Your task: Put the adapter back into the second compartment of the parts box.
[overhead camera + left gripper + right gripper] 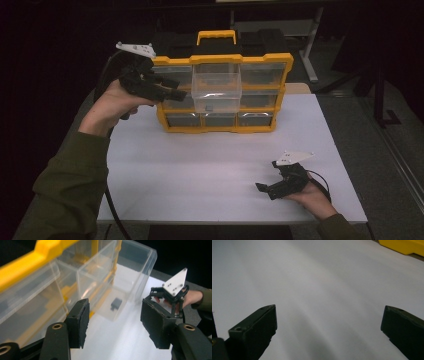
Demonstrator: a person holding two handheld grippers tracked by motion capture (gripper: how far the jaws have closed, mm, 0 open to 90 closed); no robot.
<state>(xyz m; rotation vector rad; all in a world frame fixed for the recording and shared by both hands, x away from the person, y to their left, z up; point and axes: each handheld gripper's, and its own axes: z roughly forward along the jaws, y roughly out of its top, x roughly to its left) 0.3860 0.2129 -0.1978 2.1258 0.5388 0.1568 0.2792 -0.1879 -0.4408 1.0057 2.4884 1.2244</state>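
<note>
left gripper (113,320) jaws apart, empty | right gripper (328,327) jaws wide, empty | drawer (216,92) item (116,303) unclear

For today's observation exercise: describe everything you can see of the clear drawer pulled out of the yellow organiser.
The clear drawer is a see-through, open-topped plastic box, pulled well forward from the middle column of the yellow organiser. A small dark piece lies on its floor. It sits level, its back end in the frame. Nothing grips it; the left tool hangs open beside it.

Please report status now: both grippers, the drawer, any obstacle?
Left gripper open, beside pulled-out clear drawer. Right gripper open, low over table. Small dark part inside drawer. No obstacle seen.
</note>
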